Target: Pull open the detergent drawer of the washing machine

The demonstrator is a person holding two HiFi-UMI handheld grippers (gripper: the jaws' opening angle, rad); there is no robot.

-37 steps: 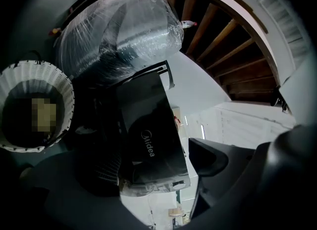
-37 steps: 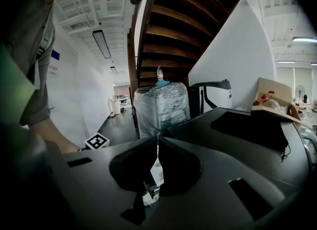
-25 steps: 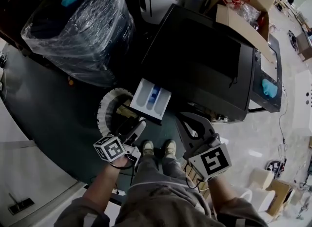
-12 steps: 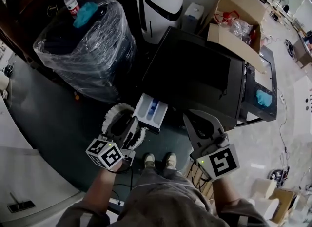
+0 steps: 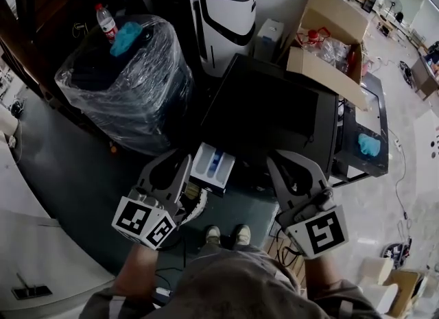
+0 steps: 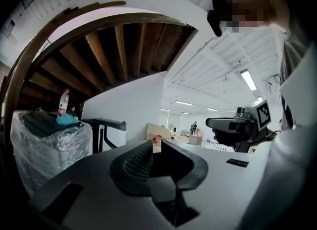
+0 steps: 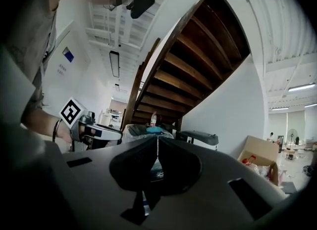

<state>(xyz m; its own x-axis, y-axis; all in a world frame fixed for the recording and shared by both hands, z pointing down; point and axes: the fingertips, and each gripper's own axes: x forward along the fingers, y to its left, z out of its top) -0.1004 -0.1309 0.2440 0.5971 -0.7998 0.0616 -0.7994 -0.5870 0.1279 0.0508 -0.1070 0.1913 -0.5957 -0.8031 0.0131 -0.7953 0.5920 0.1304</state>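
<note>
Holds nothing: left tongs (image 6: 156,143) closing, a sliver apart; right tongs (image 7: 157,144) tip against tip, empty; flanks without touching the drawer (image 5: 212,165), pulled out past the washing machine (image 5: 274,108) front edge; open floor (image 5: 75,167) leftward.

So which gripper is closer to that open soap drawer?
Left. The left gripper, jaws closing on nothing, is just beside the drawer; the right gripper sits farther off right.
</note>
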